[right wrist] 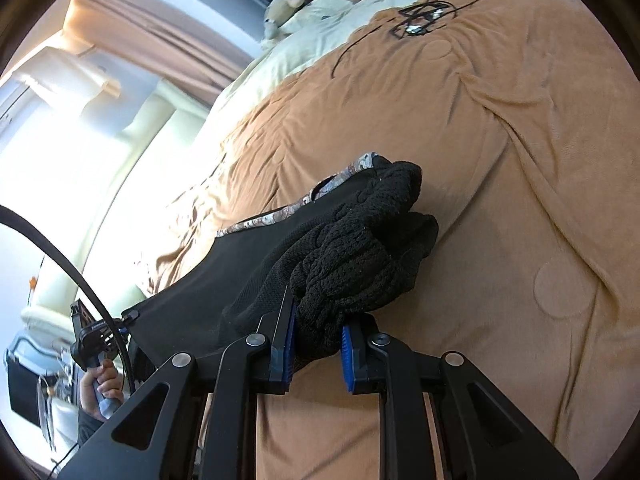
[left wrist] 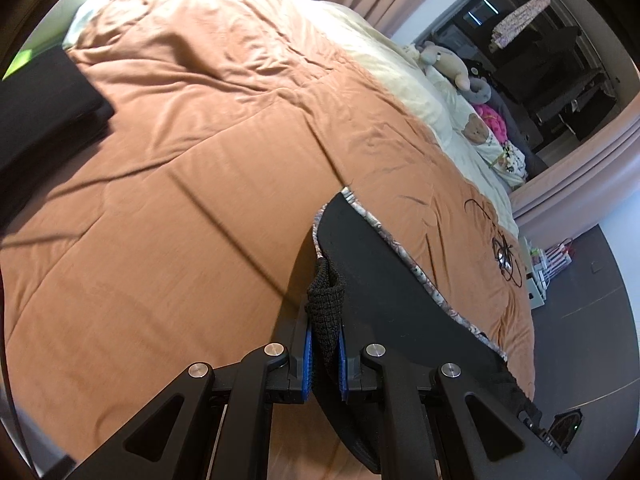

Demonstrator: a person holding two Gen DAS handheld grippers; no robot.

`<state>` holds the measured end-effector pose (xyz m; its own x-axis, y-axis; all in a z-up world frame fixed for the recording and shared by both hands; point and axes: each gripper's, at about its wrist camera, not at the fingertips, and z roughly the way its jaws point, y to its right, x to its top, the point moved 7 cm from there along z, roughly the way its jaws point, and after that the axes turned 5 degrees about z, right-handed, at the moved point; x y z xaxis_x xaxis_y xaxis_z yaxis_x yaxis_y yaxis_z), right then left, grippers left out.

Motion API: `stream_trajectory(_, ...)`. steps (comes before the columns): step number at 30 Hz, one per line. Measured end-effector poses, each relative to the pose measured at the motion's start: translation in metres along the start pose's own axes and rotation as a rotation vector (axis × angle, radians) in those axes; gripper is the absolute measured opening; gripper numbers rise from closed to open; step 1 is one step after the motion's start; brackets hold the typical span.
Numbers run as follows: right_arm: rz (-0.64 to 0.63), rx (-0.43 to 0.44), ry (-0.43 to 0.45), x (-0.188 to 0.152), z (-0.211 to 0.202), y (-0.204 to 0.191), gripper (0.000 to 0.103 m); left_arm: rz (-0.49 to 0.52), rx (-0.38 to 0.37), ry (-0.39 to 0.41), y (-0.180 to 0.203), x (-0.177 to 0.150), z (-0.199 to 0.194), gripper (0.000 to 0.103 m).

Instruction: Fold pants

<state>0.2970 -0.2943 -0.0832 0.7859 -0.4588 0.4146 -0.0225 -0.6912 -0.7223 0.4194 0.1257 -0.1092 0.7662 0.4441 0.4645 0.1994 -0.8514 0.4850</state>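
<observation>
Black pants (left wrist: 384, 280) are gripped by both closed jaws over the bed (left wrist: 180, 200); bunched fabric at lower centre may slip out.

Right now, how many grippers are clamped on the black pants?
2: the left gripper pinches a knit edge of the black pants; the right gripper grips a bunched wad. None hidden.

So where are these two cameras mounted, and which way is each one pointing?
Left wrist: on the left gripper, looking along its fingers down over the brown bedspread; jaws clamp the black pants.
Right wrist: on the right gripper, facing across the bed toward the window; jaws clamp bunched pants; the person's hand shows at lower left.
Shared: pants, bedspread, the tangled black cable, stuffed toys.
</observation>
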Motion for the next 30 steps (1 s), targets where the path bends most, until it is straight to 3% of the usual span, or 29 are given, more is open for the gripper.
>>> stream_trajectory(8, -0.067, -0.014, -0.055, -0.012, -0.012, -0.003, 0.015, -0.05, -0.003, -0.003, -0.03, -0.054, -0.041, 0.01)
stream_trajectory(19, -0.117, -0.072, -0.109, -0.02, -0.025, -0.001, 0.015, -0.109, -0.05, -0.015, -0.047, -0.114, -0.066, 0.01)
stream_trajectory(22, -0.133, -0.121, -0.121, -0.025, -0.023, 0.005, 0.016, -0.096, -0.032, -0.037, -0.055, -0.129, -0.06, 0.011)
stream_trajectory(24, -0.15, -0.195, -0.141, -0.03, -0.017, 0.014, 0.025, -0.088, -0.018, -0.075, -0.062, -0.139, -0.05, 0.014)
stream_trajectory(25, -0.155, -0.23, -0.155, -0.033, -0.015, 0.019, 0.029, -0.087, 0.002, -0.091, -0.067, -0.143, -0.046, 0.019)
stream_trajectory(27, -0.166, -0.279, -0.154, -0.036, -0.015, 0.022, 0.052, -0.083, 0.036, -0.101, -0.078, -0.15, -0.04, 0.031)
stream_trajectory(29, -0.176, -0.298, -0.13, -0.037, -0.021, 0.019, 0.067, -0.096, 0.022, -0.099, -0.085, -0.154, -0.037, 0.059)
stream_trajectory(30, -0.179, -0.305, -0.112, -0.037, -0.026, 0.017, 0.068, -0.099, 0.015, -0.099, -0.087, -0.155, -0.036, 0.064)
